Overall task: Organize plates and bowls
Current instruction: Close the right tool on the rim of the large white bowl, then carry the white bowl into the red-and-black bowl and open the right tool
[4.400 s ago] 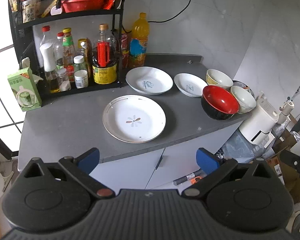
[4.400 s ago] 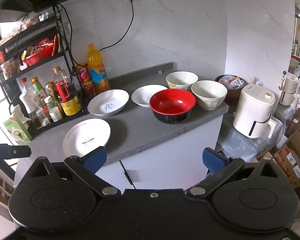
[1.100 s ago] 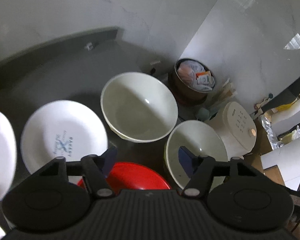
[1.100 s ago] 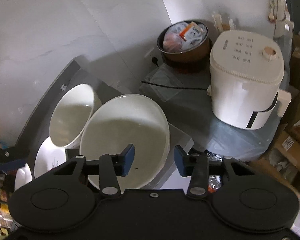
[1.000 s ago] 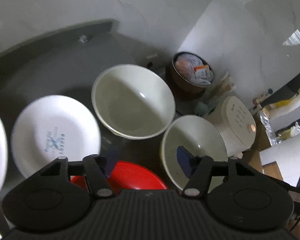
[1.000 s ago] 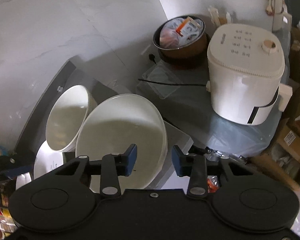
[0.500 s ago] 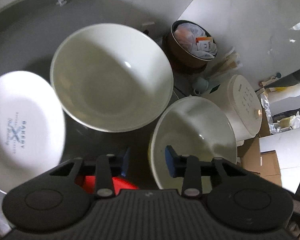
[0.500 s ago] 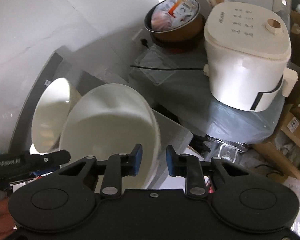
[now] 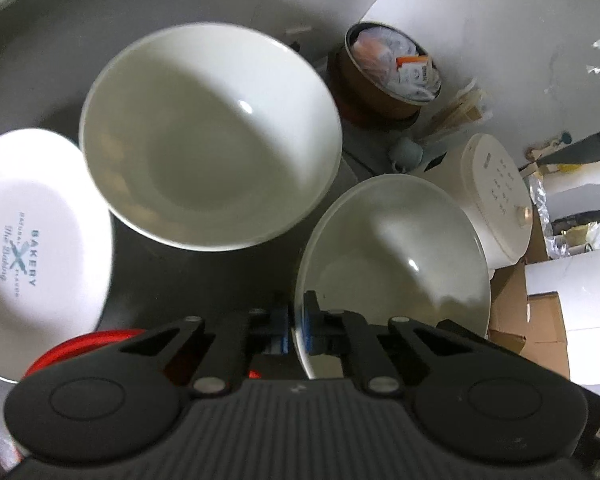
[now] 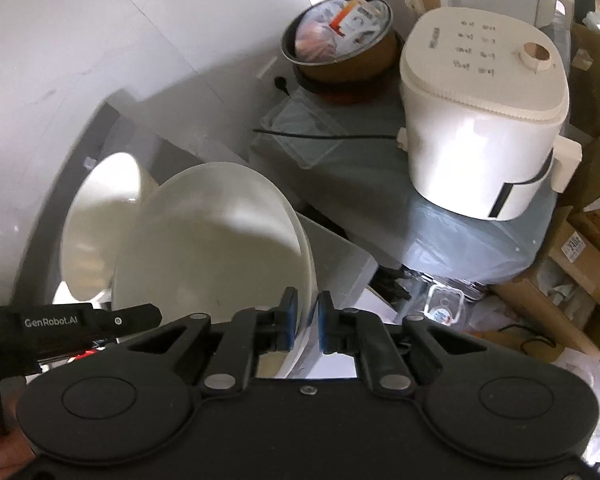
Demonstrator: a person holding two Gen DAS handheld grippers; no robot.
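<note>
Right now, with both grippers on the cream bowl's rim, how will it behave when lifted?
The cream bowl looks glossy and rigid: likely no flex, but possibly slippery between the fingers. Pinched only at its rim, it may tilt. It looks ceramic, so probably fragile if dropped.

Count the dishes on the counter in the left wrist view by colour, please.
White bowls: 2, the far one and the near one pinched at its rim by the left gripper.
White plates: 1.
Red bowls: 1, mostly hidden.
Total: 4.
</note>
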